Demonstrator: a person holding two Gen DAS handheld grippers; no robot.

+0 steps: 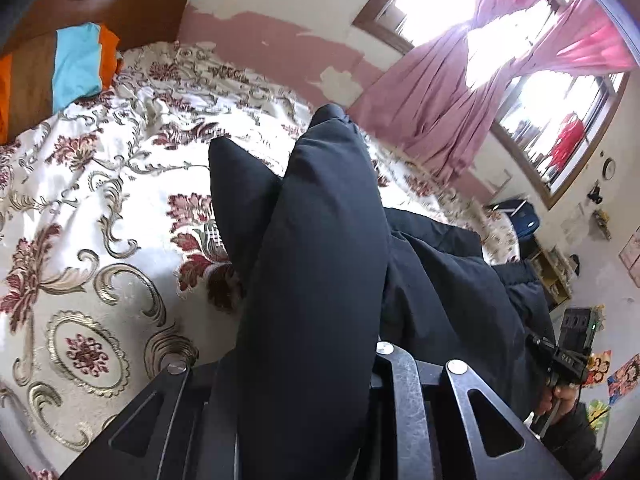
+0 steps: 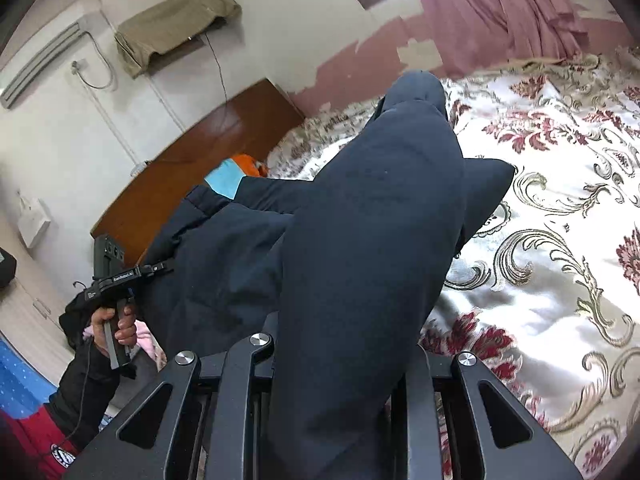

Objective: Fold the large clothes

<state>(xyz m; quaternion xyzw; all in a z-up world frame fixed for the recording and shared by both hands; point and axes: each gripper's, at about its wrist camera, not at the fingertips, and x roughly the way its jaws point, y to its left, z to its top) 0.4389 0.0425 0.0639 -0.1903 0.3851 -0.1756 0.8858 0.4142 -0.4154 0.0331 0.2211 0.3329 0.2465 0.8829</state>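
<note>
Jaws: both pairs pinching the dark garment [image 1: 320, 240] — a thick fold between each | garment hangs ahead, over the bed [image 1: 80, 208] | hold: spread for folding

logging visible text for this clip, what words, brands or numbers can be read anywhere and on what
"GenRobot.AI": white print on the black bar of the left gripper, seen from the right wrist view.
White letters on the black clamp of the right gripper, seen from the left wrist view: too blurred to read.
Bright cartoon posters on the wall: too small to read.
Nothing else is legible.
</note>
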